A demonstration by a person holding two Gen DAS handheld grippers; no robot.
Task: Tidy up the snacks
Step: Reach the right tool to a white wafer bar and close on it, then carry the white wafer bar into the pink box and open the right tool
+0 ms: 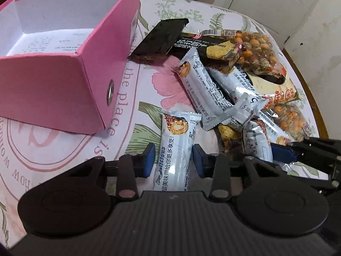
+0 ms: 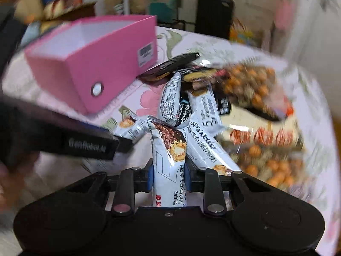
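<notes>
Both tongs straddle white snack bars, long axes running straight away from you.
Your right tongs (image 2: pixel 168 177) are clenched on one bar (image 2: pixel 168 160); left tongs (image 1: pixel 173 160) bracket another bar (image 1: pixel 175 149), pads apart. Pink box (image 1: pixel 53 89) waits up-left on the table (image 1: pixel 70 149).

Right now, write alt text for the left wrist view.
The left gripper straddles a white snack bar, blue pads beside its wrapper, on a floral tablecloth. An empty pink box sits left; more snack packets are heaped right.

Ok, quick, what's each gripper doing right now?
Left gripper: fingers astride a white snack bar, not pressing it.
Right gripper: closed on another white bar.
</notes>
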